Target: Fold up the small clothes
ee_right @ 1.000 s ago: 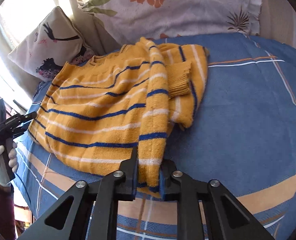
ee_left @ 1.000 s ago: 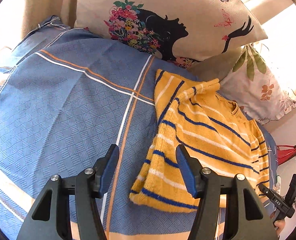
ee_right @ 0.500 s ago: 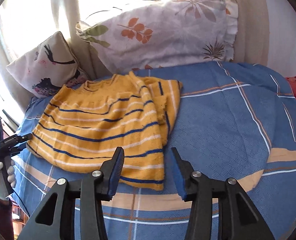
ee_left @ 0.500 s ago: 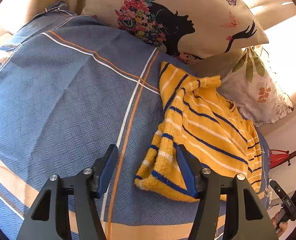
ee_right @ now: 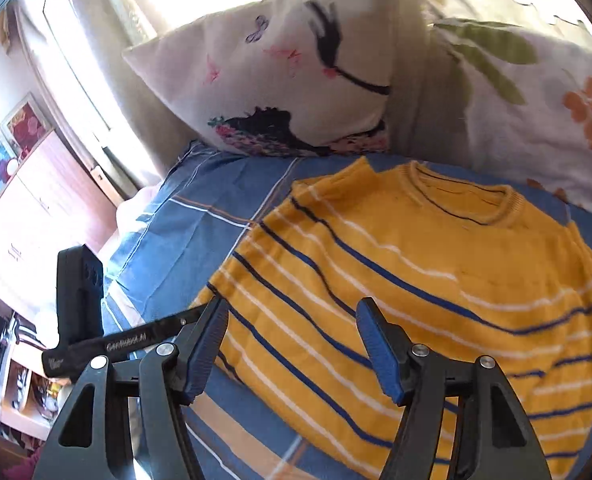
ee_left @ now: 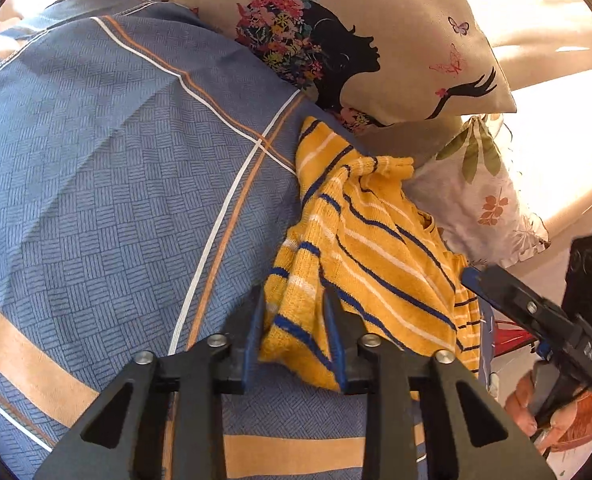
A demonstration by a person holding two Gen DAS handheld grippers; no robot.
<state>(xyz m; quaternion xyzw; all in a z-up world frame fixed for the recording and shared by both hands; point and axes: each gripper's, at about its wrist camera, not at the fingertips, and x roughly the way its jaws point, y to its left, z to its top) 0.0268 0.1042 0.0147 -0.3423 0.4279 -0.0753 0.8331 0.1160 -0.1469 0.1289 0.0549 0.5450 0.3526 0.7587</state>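
A small yellow sweater (ee_right: 415, 280) with blue and white stripes lies on the blue checked bedspread (ee_left: 116, 200), its neckline toward the pillows. In the left wrist view my left gripper (ee_left: 296, 332) is shut on the sweater's bunched sleeve end (ee_left: 296, 320) at the garment's left side. In the right wrist view my right gripper (ee_right: 292, 344) is open and empty, just above the sweater's lower left hem. The right gripper also shows in the left wrist view (ee_left: 535, 320) at the right edge.
A cream pillow (ee_left: 375, 40) with a woman's silhouette and a white floral pillow (ee_left: 483, 200) lean at the head of the bed. A wooden cabinet (ee_right: 48, 200) stands beyond the bed's left side. The left gripper's body (ee_right: 80, 300) shows at the left.
My left gripper moved in and shut on the sleeve end. My right gripper let go of the sweater's edge, opened and swung left over the lower hem.
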